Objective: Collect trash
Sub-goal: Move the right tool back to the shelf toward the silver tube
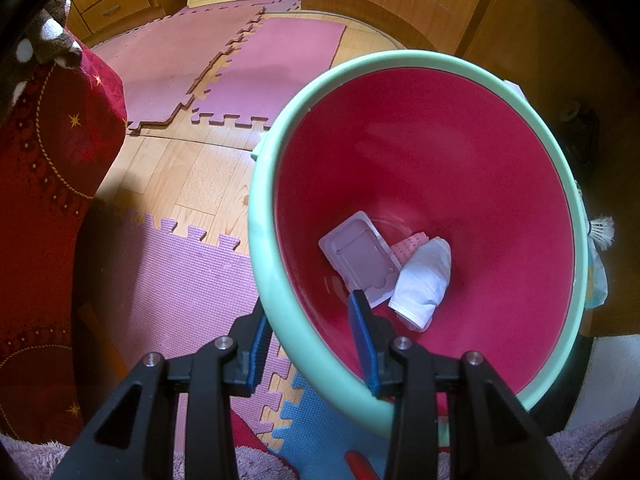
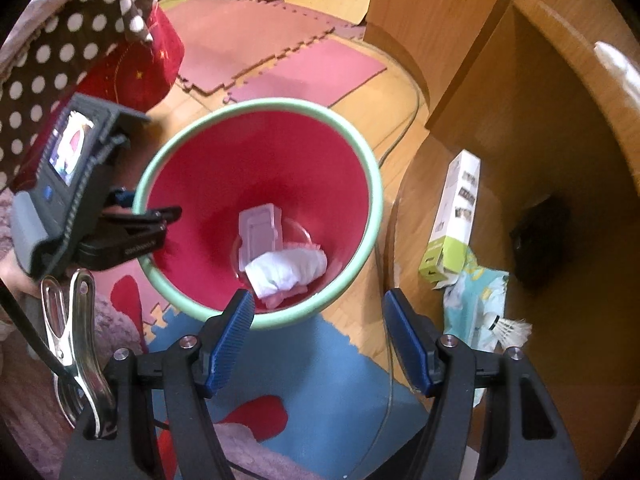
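Red inside, pale green at the rim: one bin (image 2: 362,160), standing on wood floor beside foam mats, seen from above in both wrist views. At its bottom, three pieces of trash: one clear plastic blister tray (image 2: 258,236), one crumpled white cloth or tissue wad (image 2: 288,270) lying partly over the tray's lower end, and one pink patterned scrap (image 1: 406,250) showing between and under them.

Left gripper (image 1: 314,346): clamped on the bin's near rim, one blue pad outside the wall and the other inside, the jaws nearly closed with only the rim between them. Same grip visible in the right wrist view at the bin's left edge (image 2: 160,216), with a small screen mounted above it.

Right gripper (image 2: 320,320): held above the bin's near edge, jaws set wide apart, nothing between the two blue pads.

Outside the bin, to its right against a wooden cabinet: one white-and-green carton (image 2: 454,220) standing tilted, one light blue printed wrapper (image 2: 476,300) at its foot, one shuttlecock (image 2: 512,330) lying touching the wrapper. One dark object further right in shadow, too dim to identify.

Floor mats: pink and lilac puzzle pieces beyond the bin, one blue piece (image 2: 328,360) under its near side.
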A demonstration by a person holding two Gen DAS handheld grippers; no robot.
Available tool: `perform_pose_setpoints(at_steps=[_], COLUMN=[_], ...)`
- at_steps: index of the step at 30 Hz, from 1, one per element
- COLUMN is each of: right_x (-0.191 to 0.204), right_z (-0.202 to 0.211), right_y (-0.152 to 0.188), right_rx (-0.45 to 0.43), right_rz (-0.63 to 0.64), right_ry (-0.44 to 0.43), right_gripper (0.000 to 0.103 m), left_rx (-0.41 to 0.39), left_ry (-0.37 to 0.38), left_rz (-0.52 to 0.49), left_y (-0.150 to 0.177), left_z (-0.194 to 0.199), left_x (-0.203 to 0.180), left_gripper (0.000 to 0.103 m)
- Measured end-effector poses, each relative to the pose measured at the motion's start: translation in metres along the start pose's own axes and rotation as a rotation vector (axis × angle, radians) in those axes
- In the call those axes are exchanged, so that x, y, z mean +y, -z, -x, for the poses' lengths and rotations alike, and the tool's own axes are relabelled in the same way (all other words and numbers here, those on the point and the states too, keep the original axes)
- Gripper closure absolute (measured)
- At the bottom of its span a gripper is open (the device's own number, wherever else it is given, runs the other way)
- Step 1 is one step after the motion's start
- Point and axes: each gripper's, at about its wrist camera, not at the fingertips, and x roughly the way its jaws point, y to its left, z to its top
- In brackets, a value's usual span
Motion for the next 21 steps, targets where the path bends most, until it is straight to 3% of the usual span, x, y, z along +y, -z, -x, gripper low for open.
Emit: perform_pose_setpoints(at_steps=[11, 21], right_x=[-0.017, -0.057], right_z=[0.068, 0.139], right_y=[-0.003, 0.015], right_rx=[-0.13, -0.243], right_rz=[-0.069, -0.186], right_ry=[0.004, 0.103], right_gripper=[0.034, 0.034], left_rx=[0.003, 0.006], left_ry=[0.002, 0.008], left_rz=[0.0, -0.001], left_y=[0.0, 0.001], left_z=[-0.001, -0.002], left_x=[0.001, 0.002], left_gripper=[0.064, 0.064])
